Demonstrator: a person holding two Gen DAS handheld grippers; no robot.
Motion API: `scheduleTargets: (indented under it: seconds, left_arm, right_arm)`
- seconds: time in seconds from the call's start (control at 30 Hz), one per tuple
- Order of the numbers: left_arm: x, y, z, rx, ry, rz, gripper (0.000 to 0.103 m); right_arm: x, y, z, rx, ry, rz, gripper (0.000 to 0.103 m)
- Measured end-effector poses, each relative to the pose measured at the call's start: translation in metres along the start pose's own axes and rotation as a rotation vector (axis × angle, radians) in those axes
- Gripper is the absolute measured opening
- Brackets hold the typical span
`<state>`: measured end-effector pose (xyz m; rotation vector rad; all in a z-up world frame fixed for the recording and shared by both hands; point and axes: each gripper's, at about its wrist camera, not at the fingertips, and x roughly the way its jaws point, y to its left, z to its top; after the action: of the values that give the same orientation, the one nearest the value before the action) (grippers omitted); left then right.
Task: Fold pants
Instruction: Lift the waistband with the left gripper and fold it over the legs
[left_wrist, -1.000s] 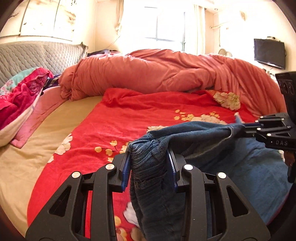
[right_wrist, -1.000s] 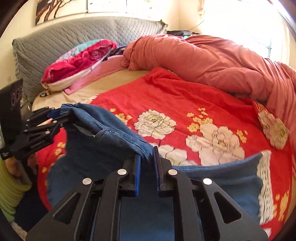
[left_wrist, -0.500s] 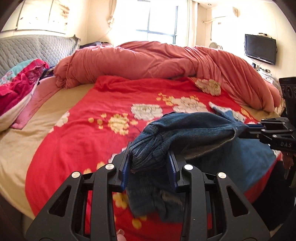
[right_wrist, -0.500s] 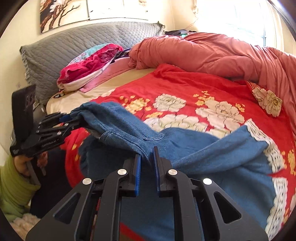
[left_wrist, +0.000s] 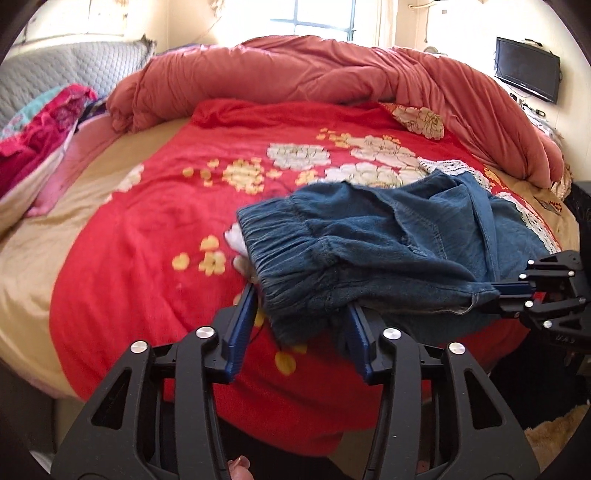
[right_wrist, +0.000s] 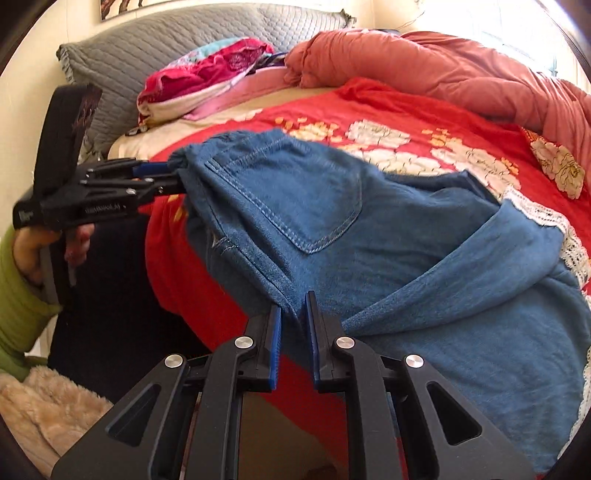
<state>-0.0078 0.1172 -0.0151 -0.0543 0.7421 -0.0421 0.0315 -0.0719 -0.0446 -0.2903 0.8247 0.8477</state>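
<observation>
Now the blue pants (left_wrist: 388, 254) lie on the red bed cover (left_wrist: 147, 258) at the near edge of the bed, right of the middle in the left view, with their long side running across the picture from one hand-held gripper to the other. The left hand-held gripper (left_wrist: 301, 325) is letting go, its jaws opening around the bunched waistband, while the right hand-held gripper (right_wrist: 293, 328) pinches the other corner tight. Folded cloth hides the legs underneath.

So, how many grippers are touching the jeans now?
2. The left gripper is opening around the waistband of the jeans; the right gripper pinches the opposite edge.
</observation>
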Motion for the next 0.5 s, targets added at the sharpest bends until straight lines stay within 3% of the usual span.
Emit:
scheduleTargets:
  seconds: [0.1, 0.27, 0.37, 0.5]
  left_arm:
    - [-0.002, 0.011, -0.008, -0.053, 0.037, -0.028, 0.045]
    - [-0.020, 0.024, -0.016, -0.092, 0.047, 0.015, 0.047]
    - [-0.039, 0.027, -0.005, -0.133, 0.008, -0.040, 0.047]
    - [-0.041, -0.002, 0.027, -0.081, -0.039, -0.111, 0.047]
  right_arm:
    - [0.001, 0.000, -0.001, 0.001, 0.000, 0.009, 0.011]
    - [0.004, 0.004, -0.005, -0.017, 0.017, 0.017, 0.012]
    - [0.006, 0.008, -0.007, -0.022, 0.020, 0.026, 0.014]
    - [0.008, 0.008, -0.008, -0.014, 0.027, 0.035, 0.016]
